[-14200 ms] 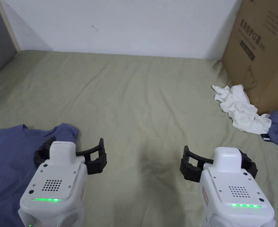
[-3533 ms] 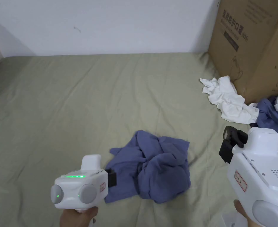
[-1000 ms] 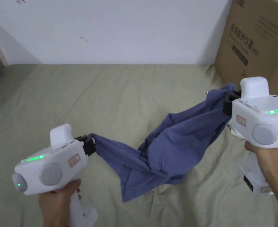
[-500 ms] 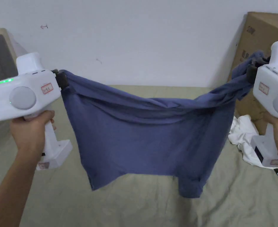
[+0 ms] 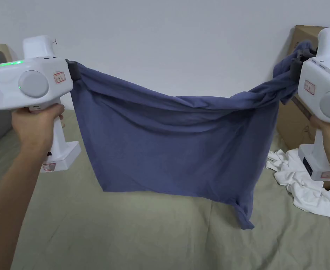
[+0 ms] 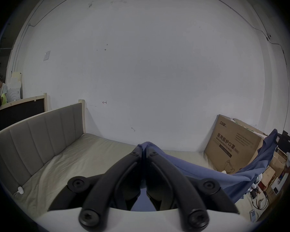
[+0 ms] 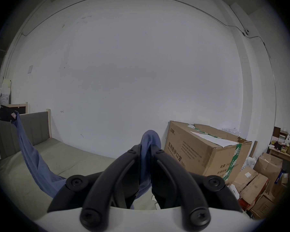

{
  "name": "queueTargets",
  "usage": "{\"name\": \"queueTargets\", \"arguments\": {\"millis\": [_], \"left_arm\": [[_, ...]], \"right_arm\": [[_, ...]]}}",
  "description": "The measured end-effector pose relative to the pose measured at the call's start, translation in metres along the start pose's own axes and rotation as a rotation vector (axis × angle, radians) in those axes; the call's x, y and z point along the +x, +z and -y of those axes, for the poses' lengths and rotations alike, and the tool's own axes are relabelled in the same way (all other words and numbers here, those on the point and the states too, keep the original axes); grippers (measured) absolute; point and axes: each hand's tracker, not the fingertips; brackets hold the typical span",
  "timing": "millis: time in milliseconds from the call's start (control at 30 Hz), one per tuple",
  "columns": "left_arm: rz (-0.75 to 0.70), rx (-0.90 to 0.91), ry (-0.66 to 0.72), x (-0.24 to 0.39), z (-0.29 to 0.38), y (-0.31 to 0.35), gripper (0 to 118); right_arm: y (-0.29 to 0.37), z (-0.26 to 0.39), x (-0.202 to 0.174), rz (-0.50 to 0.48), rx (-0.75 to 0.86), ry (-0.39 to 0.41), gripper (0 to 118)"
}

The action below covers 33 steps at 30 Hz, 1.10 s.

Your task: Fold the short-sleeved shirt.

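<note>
Above the bed (image 5: 132,232), the blue shirt (image 5: 175,151) hangs spread between both hands. Left gripper (image 5: 72,70) at ten o'clock and right gripper (image 5: 297,66) at two o'clock each pinch an upper corner closed, apparently to let creases drop before laying it flat.

Shirt (image 5: 167,147): soft matt blue woven cloth, creased along the top edge; bed (image 5: 125,228): matt olive cloth sheet, lightly wrinkled; white garment (image 5: 308,190): crumpled matt cloth. Left claw (image 6: 144,149) and right claw (image 7: 145,146): matt black plastic jaws on smooth, slightly glossy white plastic housings; box (image 7: 203,153): matt brown cardboard with green tape; headboard (image 6: 40,135): grey padded cloth, pale wood edging.
</note>
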Motion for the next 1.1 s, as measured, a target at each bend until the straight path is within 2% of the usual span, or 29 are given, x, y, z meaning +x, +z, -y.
{"name": "queueTargets", "arguments": {"millis": [167,533,800,1100], "left_arm": [[0.003,-0.063,0.026,-0.004,0.040,-0.021,8],[-0.031,-0.326,0.059,-0.032,0.198,-0.019,8],[-0.081,-0.524,0.136,-0.067,0.313,0.045,8],[-0.107,-0.602,0.189,-0.085,0.371,0.142,8]], "right_arm": [[-0.011,0.040,-0.006,0.005,-0.061,-0.028,13],[-0.002,0.180,-0.016,-0.001,-0.337,-0.070,13],[0.080,0.273,-0.009,-0.008,-0.554,-0.157,13],[0.181,0.338,0.001,0.006,-0.708,-0.215,13]]}}
